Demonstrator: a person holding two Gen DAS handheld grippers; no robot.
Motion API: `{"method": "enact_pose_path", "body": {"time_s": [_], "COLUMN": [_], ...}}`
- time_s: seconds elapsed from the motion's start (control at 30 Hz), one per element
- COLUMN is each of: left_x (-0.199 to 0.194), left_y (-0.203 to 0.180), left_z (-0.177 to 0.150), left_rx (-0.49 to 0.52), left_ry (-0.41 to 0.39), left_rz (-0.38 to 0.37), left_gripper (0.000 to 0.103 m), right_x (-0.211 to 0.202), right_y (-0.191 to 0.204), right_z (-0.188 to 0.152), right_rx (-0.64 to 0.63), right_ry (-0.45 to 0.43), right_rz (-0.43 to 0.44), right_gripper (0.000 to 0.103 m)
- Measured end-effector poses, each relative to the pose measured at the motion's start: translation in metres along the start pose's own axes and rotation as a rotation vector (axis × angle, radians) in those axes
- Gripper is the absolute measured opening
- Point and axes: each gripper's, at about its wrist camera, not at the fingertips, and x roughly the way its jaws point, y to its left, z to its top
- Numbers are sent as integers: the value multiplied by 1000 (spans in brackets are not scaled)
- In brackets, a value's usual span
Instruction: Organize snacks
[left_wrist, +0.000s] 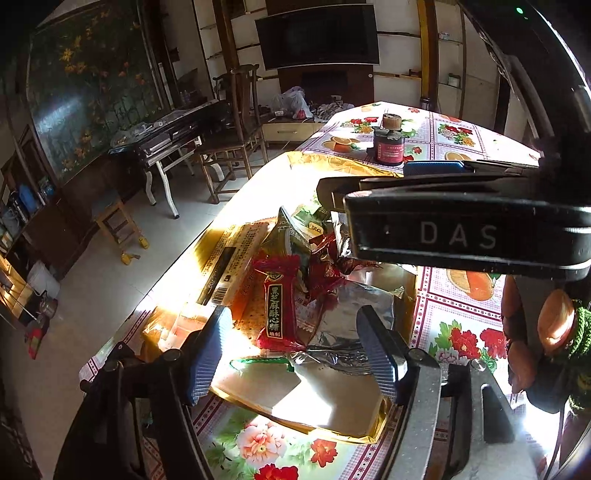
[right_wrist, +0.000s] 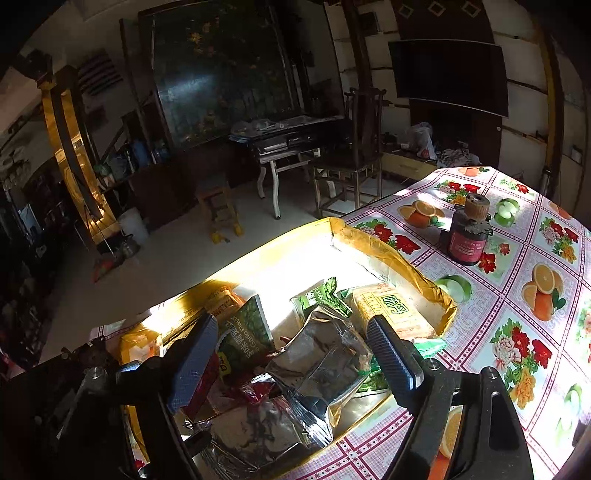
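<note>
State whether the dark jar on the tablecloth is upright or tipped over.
Upright. The dark jar stands on its base on the floral tablecloth, cap on top.

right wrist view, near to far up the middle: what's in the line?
Right gripper → crumpled silver foil packet → small green packet → bare sunlit floor of the gold tray → tray's far gold wall → wooden chair on the floor beyond the table.

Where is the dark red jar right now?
The dark red jar stands upright on the floral tablecloth, beyond the far right corner of the gold tray, apart from it.
</note>
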Motion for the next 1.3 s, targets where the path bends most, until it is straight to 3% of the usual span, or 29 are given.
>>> {"method": "enact_pose_path", "body": {"time_s": [0.4,0.77,1.3], "left_x": [-26,-53,-82], "left_y": [-15,-27,-12], "left_z": [-10,-27,-44], "left_rx": [45,124,104], "left_ry": [-35,-17,-54], "left_rz": [-43,-97,-69], "left_gripper": [81,97,102], "right_x": [-40,-73,-75], "right_y": [2,-8,20], "right_z": [-20,-46,-78], "right_rx": [-113,-173,-350], "right_ry": [15,26,119], "right_rz": [13,58,111], "right_gripper": [95,100,101]}}
